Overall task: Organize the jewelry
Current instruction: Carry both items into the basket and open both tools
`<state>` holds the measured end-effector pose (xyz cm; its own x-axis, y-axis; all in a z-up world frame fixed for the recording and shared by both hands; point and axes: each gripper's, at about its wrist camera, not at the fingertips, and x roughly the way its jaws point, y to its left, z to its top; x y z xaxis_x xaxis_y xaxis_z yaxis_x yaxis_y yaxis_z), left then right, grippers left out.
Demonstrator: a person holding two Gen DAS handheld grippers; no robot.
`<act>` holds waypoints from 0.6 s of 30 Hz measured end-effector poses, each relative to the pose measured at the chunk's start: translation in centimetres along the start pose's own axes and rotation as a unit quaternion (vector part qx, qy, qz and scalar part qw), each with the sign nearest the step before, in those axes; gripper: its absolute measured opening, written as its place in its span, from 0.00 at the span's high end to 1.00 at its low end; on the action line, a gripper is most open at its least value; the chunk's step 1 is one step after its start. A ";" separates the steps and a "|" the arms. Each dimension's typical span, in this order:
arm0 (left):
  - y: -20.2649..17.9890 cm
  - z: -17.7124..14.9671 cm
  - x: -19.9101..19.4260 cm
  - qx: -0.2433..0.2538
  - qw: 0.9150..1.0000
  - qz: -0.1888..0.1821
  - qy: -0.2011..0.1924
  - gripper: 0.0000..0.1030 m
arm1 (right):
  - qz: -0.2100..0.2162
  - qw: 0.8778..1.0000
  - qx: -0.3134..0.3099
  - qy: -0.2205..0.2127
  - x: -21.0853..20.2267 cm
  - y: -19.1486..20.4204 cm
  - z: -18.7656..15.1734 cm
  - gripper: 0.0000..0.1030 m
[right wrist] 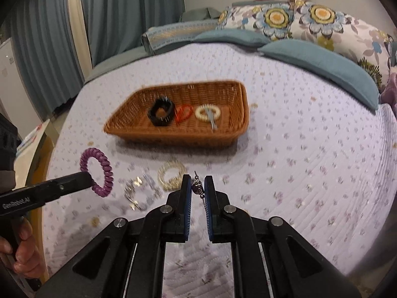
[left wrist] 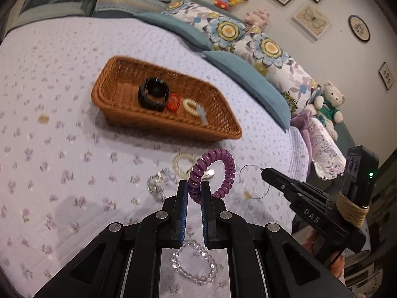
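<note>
My left gripper [left wrist: 194, 188] is shut on a purple spiral bracelet [left wrist: 224, 166] and holds it above the bedspread; it also shows in the right wrist view [right wrist: 99, 171]. My right gripper [right wrist: 197, 186] is shut on a thin silver hoop earring [left wrist: 250, 182], whose small bead clasp [right wrist: 197, 187] sits between the pads. A brown wicker basket [left wrist: 111, 94] ahead holds a black bracelet [left wrist: 153, 94], a red ring-shaped piece [left wrist: 173, 102] and a cream bead bracelet [left wrist: 190, 106]. A pearl bracelet [right wrist: 171, 173], a silver chain bracelet [right wrist: 139, 191] and a clear bead bracelet [left wrist: 196, 264] lie on the bed.
The lilac floral bedspread [right wrist: 310, 173] spreads around the basket. Blue and floral pillows [right wrist: 322, 57] line the far edge, with plush toys [left wrist: 327, 104] beyond. The bed's left edge [right wrist: 47, 164] drops off beside my left gripper.
</note>
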<state>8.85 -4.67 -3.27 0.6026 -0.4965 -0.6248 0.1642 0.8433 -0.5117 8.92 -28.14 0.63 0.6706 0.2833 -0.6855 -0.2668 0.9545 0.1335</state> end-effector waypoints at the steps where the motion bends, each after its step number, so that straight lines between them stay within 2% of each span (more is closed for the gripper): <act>1: -0.1 0.3 -0.3 0.003 1.000 -0.001 -0.004 0.90 | 0.002 1.000 -0.002 -0.007 -0.5 0.2 0.4 0.89; 10: -0.7 4.4 -0.3 0.025 0.999 0.006 -0.029 0.91 | 0.018 0.998 -0.024 -0.048 -1.4 1.8 5.5 0.89; 18: 0.8 10.4 2.5 0.030 0.998 0.026 -0.049 0.91 | 0.018 0.998 -0.032 -0.055 3.7 2.8 10.9 0.89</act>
<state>18.60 -3.16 0.86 0.6847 -0.4316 -0.5872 0.1754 0.8797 -0.4421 18.22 -23.40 6.28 0.7312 0.3296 -0.5973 -0.3339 0.9364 0.1079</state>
